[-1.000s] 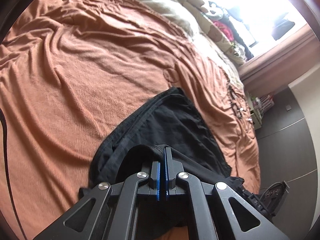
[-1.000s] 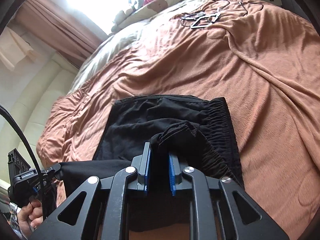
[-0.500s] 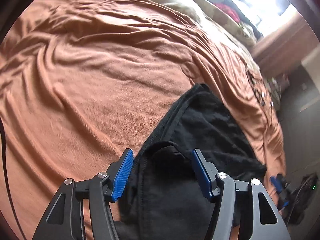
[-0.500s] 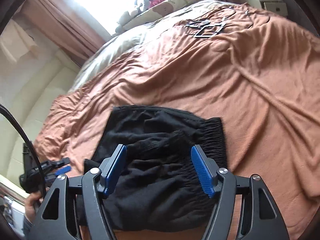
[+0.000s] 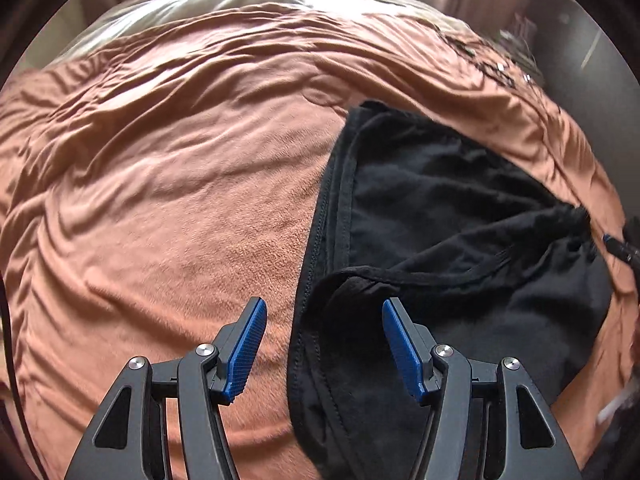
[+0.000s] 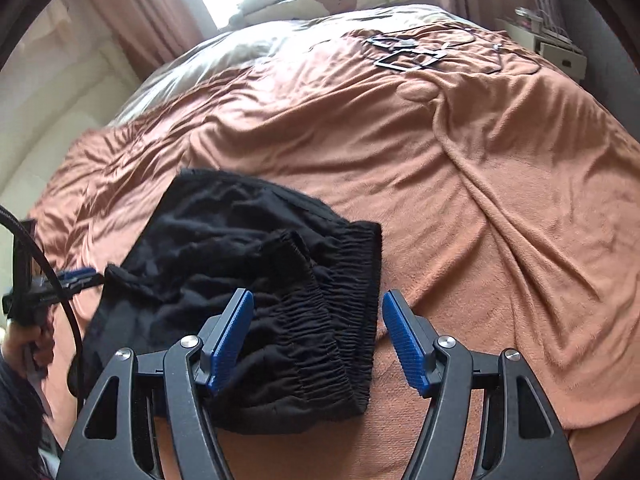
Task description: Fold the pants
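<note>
**Pants on the bed**

The black pants (image 6: 248,280) lay folded on the orange blanket (image 6: 460,184), at 9 o'clock from its middle. The left gripper (image 5: 322,346) and right gripper (image 6: 316,338) were both wide apart, holding nothing.

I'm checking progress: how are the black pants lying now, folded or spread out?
Folded. The black pants lie on the orange blanket as a compact, layered bundle, the elastic waistband doubled over itself; the top layer is still rumpled.

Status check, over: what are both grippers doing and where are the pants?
Left hand-held gripper open, empty. Right hand-held gripper open, empty. Black pants folded, released on the orange blanket. Nothing in the way.
</note>
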`<state>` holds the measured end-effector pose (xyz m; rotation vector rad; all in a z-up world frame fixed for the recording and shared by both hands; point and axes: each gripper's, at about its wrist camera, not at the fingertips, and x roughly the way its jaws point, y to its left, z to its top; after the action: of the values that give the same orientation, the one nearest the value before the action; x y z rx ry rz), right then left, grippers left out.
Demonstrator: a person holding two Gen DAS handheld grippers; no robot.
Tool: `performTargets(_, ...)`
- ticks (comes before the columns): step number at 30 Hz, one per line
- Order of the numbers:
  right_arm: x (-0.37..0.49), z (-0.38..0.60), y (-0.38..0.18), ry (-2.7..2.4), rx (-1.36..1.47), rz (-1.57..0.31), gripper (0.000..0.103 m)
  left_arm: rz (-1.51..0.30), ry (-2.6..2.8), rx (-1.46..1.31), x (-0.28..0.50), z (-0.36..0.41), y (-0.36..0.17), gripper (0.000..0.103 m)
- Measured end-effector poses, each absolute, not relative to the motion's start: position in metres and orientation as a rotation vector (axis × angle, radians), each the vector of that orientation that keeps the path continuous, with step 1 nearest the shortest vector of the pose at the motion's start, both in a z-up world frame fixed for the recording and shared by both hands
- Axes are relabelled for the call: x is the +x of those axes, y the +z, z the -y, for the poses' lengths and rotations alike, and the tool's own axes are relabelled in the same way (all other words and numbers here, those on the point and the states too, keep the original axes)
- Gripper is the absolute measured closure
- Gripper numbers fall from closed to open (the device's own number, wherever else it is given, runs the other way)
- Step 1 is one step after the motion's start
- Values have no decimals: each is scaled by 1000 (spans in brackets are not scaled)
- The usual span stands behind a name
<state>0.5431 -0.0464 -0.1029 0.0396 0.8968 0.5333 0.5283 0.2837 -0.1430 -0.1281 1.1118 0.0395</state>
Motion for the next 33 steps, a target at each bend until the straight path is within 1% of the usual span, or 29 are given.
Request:
performTargets(7,548,27,-107,584,-32,-864,37,-1129,-15,-28,541,-273,-161,41)
performTargets(9,552,22,-112,593,-51,-861,37,-1126,-17,-21,543,-272,-164,42)
performTargets(10,554,18,-116,594,-62,-869,37,-1125,-21,-21,544,-272,-165,44)
performTargets(11,556,16,-119,591,-70,-879,40,-1124,-21,-17,545,-271,-166,51)
performTargets(12,559,14,-124,590,-73,-891,50,-1122,-26,-11,546,-269,-167,55)
performTargets(13,560,13,-126,596,-73,-900,55,-1118,-31,-4,545,-268,-167,59)
performTargets(15,560,10,-129,604,-89,-902,64,-1102,-34,32,544,-263,-165,63)
performTargets(17,560,8,-127,605,-104,-891,68,-1100,-37,47,544,-261,-165,78)
performTargets(18,559,7,-126,601,-111,-884,70,-1102,-35,50,545,-261,-164,83)
performTargets(19,558,7,-125,595,-114,-876,71,-1104,-33,47,546,-261,-163,91)
performTargets(20,557,7,-123,595,-110,-871,72,-1101,-36,42,546,-262,-161,96)
performTargets(23,553,9,-118,597,-101,-854,73,-1080,-34,40,546,-261,-153,98)
performTargets(33,542,31,-107,573,-20,-822,74,-989,9,70,553,-254,-120,99)
